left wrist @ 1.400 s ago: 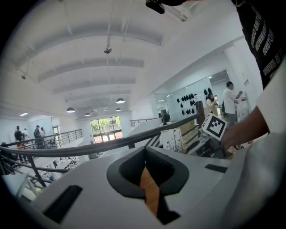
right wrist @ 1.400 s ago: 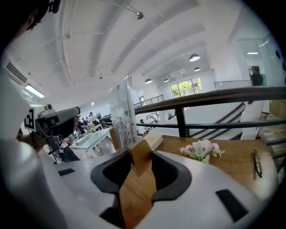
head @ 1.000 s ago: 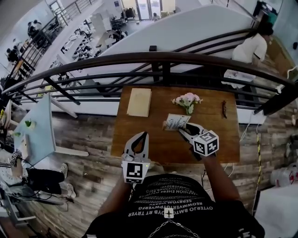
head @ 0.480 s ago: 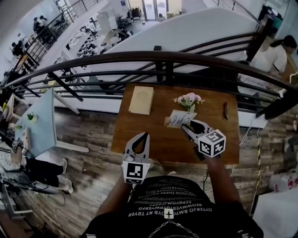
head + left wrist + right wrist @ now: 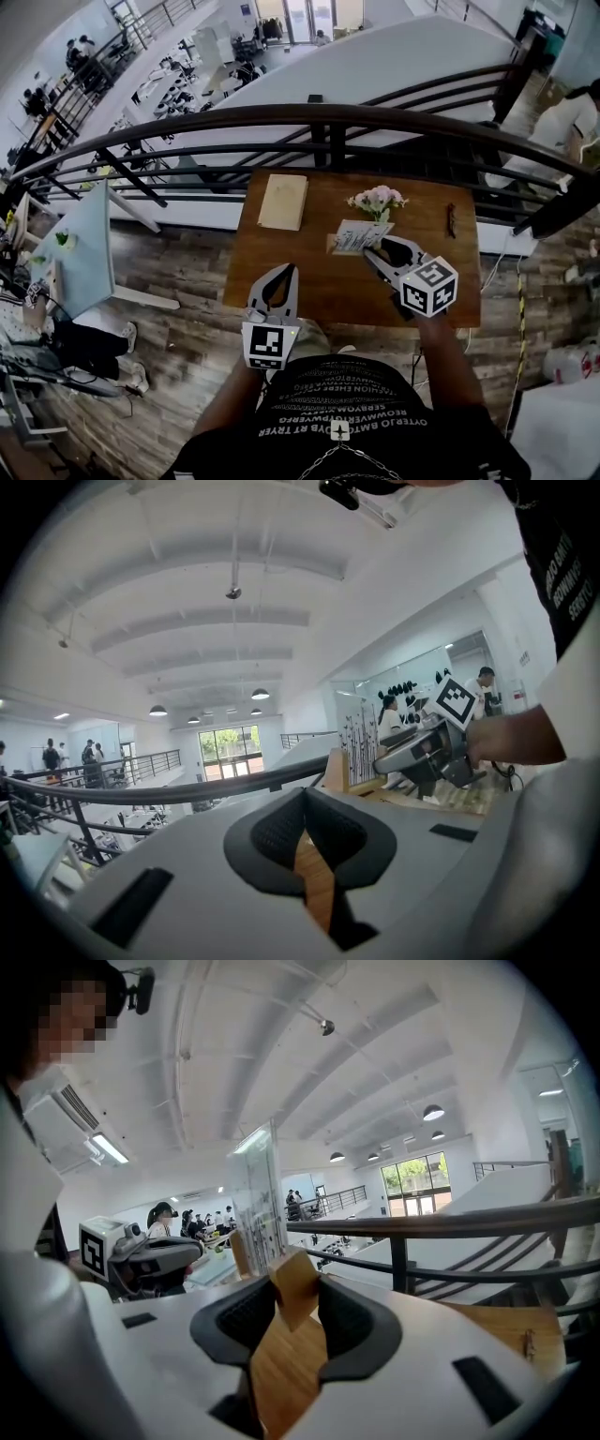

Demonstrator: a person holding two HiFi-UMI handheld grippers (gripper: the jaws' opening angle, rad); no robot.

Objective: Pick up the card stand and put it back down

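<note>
The card stand (image 5: 353,238) is a clear sheet with a printed card in a small wooden base. It hangs tilted above the wooden table (image 5: 309,281), near the flowers. My right gripper (image 5: 371,251) is shut on the base. In the right gripper view the wooden block (image 5: 292,1286) sits pinched between the pads and the clear sheet (image 5: 255,1194) rises behind it. My left gripper (image 5: 286,269) hovers over the table's near edge, empty, with its jaws shut tip to tip (image 5: 303,797).
A small bunch of pink flowers (image 5: 377,200) stands just behind the stand. A tan folder (image 5: 282,202) lies at the table's back left, a small dark object (image 5: 450,220) at the back right. A dark railing (image 5: 319,117) runs behind the table, above a lower floor.
My right gripper has risen with the card stand, lifting it off the table. The left gripper has stayed where it was.
</note>
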